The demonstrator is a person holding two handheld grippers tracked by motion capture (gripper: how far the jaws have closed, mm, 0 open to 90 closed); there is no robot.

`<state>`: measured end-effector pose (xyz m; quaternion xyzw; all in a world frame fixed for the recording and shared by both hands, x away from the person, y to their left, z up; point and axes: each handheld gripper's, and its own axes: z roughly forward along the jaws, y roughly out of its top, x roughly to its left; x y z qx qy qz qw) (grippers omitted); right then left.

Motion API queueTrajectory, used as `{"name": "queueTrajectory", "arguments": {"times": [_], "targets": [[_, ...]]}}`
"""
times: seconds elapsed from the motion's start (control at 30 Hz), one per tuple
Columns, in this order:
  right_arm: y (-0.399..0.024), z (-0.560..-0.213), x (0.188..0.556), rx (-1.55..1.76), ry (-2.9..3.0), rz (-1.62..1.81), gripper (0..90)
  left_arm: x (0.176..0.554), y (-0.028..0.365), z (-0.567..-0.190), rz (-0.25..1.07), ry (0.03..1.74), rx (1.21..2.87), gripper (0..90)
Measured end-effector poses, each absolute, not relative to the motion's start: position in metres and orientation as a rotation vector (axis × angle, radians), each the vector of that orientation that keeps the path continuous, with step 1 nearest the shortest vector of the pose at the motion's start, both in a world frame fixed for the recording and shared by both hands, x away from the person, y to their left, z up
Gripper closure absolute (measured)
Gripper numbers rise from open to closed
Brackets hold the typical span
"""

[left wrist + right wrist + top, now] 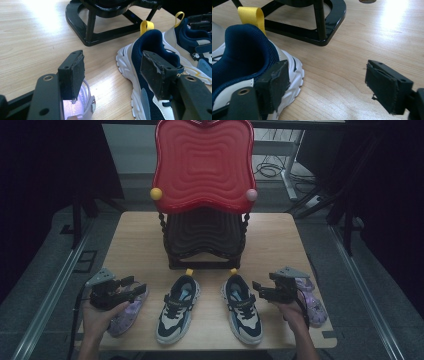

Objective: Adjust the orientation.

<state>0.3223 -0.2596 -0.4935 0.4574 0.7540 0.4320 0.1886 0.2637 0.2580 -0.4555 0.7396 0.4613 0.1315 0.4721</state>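
Observation:
Two navy, white and beige sneakers with yellow heel loops lie side by side at the table's front: the left sneaker (177, 309) (147, 72) and the right sneaker (243, 307) (242, 65). A lilac sandal (127, 311) (78, 107) lies at the front left under my left gripper (134, 287) (117, 75), which is open with bare table between its jaws. Another lilac sandal (312, 302) lies at the front right beside my right gripper (260, 289) (329, 82), also open, holding nothing, its left jaw close to the right sneaker's heel.
A red and black rack (204, 195) with a wavy red top stands at the middle back of the wooden table (135, 245); its black base frame (100, 32) (322, 32) lies just beyond the sneakers. Bare wood stretches left and right of it.

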Motion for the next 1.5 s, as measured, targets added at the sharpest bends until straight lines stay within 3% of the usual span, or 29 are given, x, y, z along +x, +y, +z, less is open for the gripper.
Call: {"name": "queueTrajectory", "arguments": {"times": [0.37,0.63,0.8,0.93,1.17,1.3,1.5], "targets": [[-0.266,-0.487,0.323,1.226,2.113,1.275,33.9,0.256,0.244,-0.459,0.343,1.136,1.857,35.8],[-0.258,-0.481,0.32,1.222,2.132,1.321,35.7,0.247,0.245,-0.449,0.369,1.117,1.838,35.9],[-0.259,-0.483,0.32,1.259,2.14,1.362,41.4,0.248,0.25,-0.446,0.366,1.141,1.824,37.1],[-0.259,-0.485,0.318,1.268,2.159,1.361,42.1,0.245,0.254,-0.443,0.316,1.133,1.811,47.5],[-0.261,-0.487,0.318,1.279,2.149,1.356,41.1,0.239,0.249,-0.45,0.283,1.179,1.858,78.9],[-0.261,-0.486,0.317,1.27,2.142,1.351,40.0,0.236,0.248,-0.452,0.248,1.185,1.893,85.7],[-0.256,-0.487,0.316,1.24,2.176,1.329,38.0,0.227,0.257,-0.467,0.207,1.251,1.882,88.5]]}}
